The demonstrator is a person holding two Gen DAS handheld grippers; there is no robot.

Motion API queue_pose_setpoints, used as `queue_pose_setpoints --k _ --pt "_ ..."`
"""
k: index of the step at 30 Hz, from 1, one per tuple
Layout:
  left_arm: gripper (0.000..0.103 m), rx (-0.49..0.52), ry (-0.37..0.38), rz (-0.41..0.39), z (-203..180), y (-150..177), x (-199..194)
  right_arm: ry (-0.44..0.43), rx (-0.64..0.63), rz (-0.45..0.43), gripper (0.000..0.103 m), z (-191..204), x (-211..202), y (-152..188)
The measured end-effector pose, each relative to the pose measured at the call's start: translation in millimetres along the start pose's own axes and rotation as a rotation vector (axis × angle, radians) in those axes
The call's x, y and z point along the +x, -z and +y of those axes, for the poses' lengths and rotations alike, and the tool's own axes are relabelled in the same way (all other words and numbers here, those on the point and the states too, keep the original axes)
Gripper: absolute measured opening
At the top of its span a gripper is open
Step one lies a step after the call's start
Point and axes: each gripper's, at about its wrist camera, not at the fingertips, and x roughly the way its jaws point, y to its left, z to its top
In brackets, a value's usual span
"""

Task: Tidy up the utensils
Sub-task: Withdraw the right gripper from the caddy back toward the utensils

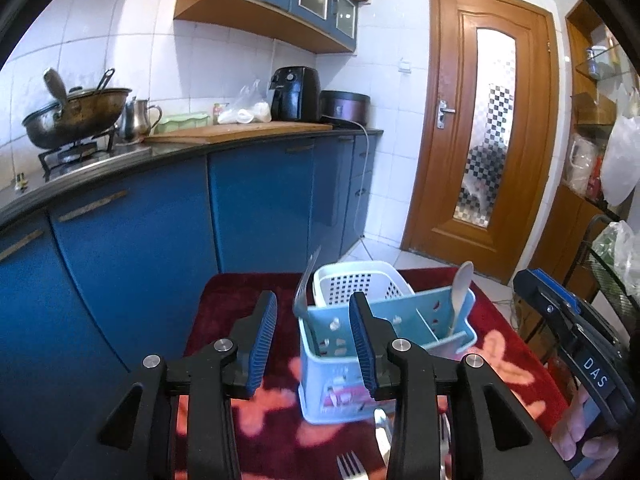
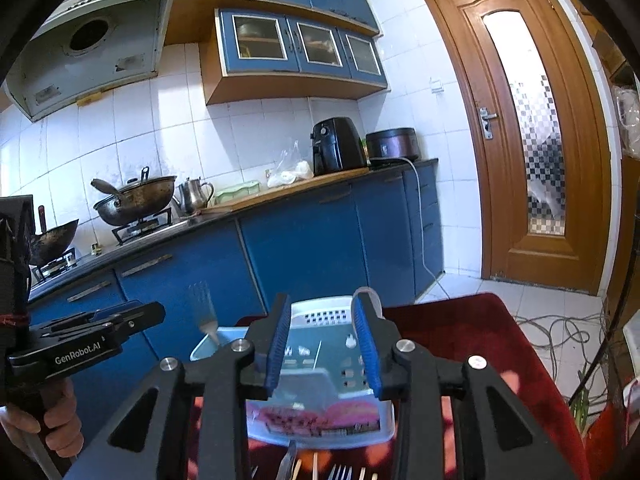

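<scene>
A light-blue utensil caddy point(image 1: 340, 380) stands on the red flowered tablecloth point(image 1: 240, 292). A fork point(image 1: 306, 284) stands upright in its left compartment and a white spoon point(image 1: 460, 292) in its right one. Behind it sits a white perforated basket point(image 1: 360, 282). My left gripper point(image 1: 314, 320) hovers short of the caddy, open, with nothing between its pads. My right gripper point(image 2: 322, 320) is also open and empty in front of the caddy point(image 2: 320, 392). Loose utensils lie near the front edge: a fork point(image 1: 352, 466), a spoon point(image 1: 382, 428), another fork point(image 2: 340, 472) and chopsticks point(image 2: 316, 466).
Blue kitchen cabinets point(image 1: 140, 260) run along the left, close to the table. Their counter holds a wok point(image 1: 76, 116), a kettle point(image 1: 138, 118) and an air fryer point(image 1: 296, 94). A wooden door point(image 1: 488, 120) is behind. Cables point(image 2: 560, 332) lie on the floor at the right.
</scene>
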Motion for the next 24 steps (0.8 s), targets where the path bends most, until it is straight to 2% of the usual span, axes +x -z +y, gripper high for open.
queue_pose_setpoints --k 11,24 --pt "0.039 -0.037 0.006 0.103 12 29 -14 0.011 -0.004 0.131 0.036 -2 -24 24" --pt "0.039 -0.059 0.016 0.277 14 77 7 0.044 0.008 0.329 0.036 -16 -18 65"
